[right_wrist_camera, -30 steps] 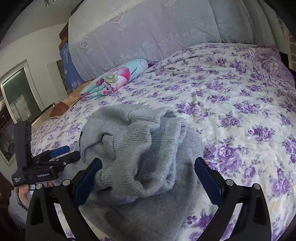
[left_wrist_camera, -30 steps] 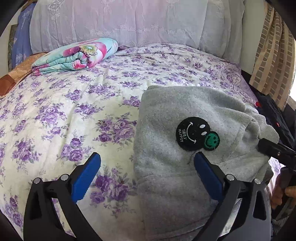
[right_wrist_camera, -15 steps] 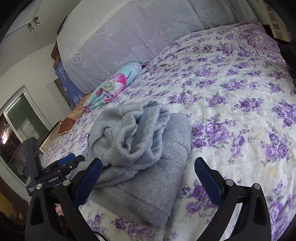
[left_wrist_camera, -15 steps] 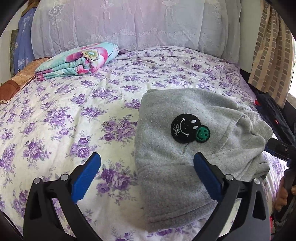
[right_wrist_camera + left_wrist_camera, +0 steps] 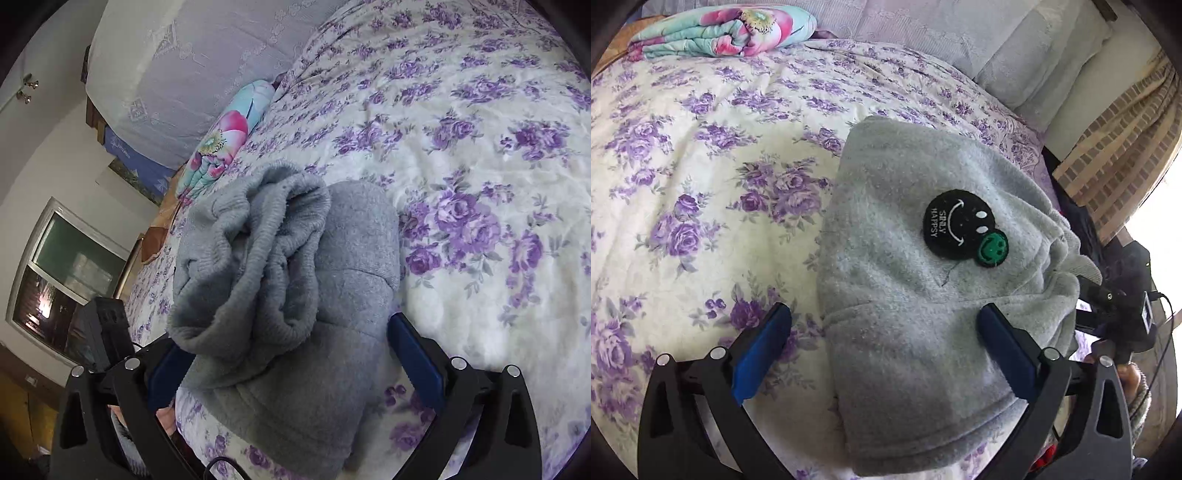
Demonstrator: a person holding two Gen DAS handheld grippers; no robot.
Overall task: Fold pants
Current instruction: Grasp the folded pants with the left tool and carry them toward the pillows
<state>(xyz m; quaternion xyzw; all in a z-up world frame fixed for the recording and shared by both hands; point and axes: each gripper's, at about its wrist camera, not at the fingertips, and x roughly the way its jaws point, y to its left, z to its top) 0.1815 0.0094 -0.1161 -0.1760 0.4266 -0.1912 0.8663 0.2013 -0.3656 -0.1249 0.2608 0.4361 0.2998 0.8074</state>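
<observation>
The grey fleece pants [image 5: 908, 280] lie folded in a compact bundle near the bed's front edge, with a black and green smiley patch [image 5: 964, 229] facing up. In the right wrist view the pants [image 5: 354, 295] show their ribbed waistband [image 5: 258, 258] bunched on top. My left gripper [image 5: 882, 347] is open and empty, hovering over the near edge of the bundle. My right gripper [image 5: 288, 354] is open and empty, its jaws standing either side of the bundle's near end. Each gripper shows at the edge of the other's view.
The bed [image 5: 683, 177] has a purple floral cover. A rolled floral blanket [image 5: 724, 31] lies near the headboard pillows [image 5: 960, 33]. A striped curtain [image 5: 1119, 140] hangs at the right. A window [image 5: 66, 280] is at the left in the right wrist view.
Both grippers have moved closer over the bundle and tilted downward. The pants have stayed in place, and both grippers stay open.
</observation>
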